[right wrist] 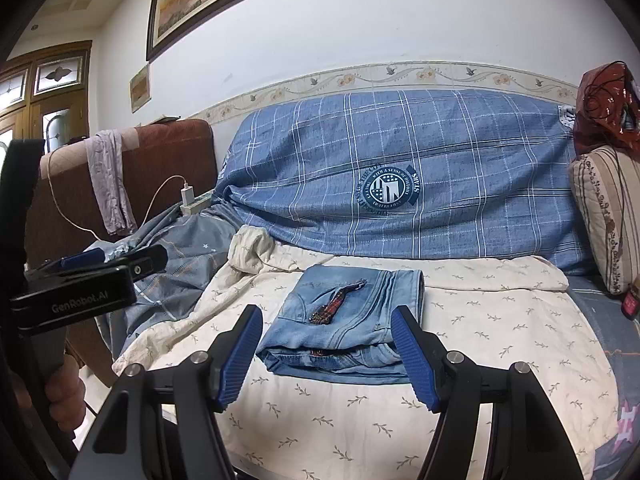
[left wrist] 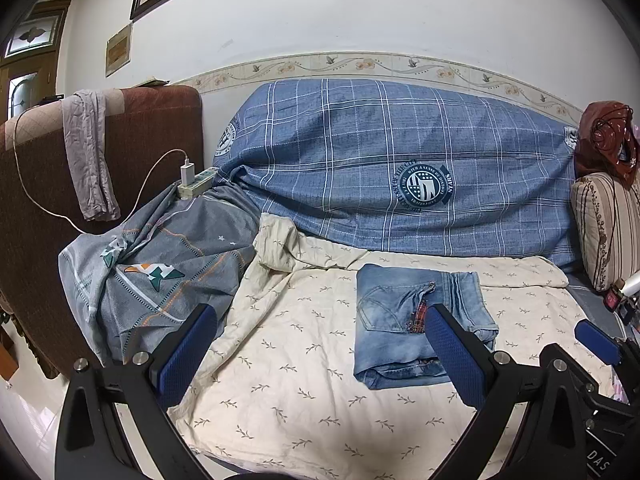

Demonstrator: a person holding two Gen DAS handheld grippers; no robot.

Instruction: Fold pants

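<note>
The pants, light blue jeans (left wrist: 404,332), lie folded into a compact rectangle on the cream leaf-print sheet (left wrist: 288,360). They also show in the right wrist view (right wrist: 352,320), with a red plaid patch on top. My left gripper (left wrist: 320,344) is open and empty, held back above the sheet, left of the jeans. My right gripper (right wrist: 326,352) is open and empty, just in front of the jeans, its fingers apart at either side of the near edge. The left gripper's body (right wrist: 80,292) shows at the left of the right wrist view.
A blue plaid cover (left wrist: 400,168) drapes the sofa back. A grey patterned quilt (left wrist: 168,264) is heaped at the left, with a power strip and charger (left wrist: 192,180) above it. A brown armchair (left wrist: 40,200) stands left. A striped cushion (left wrist: 608,224) sits right.
</note>
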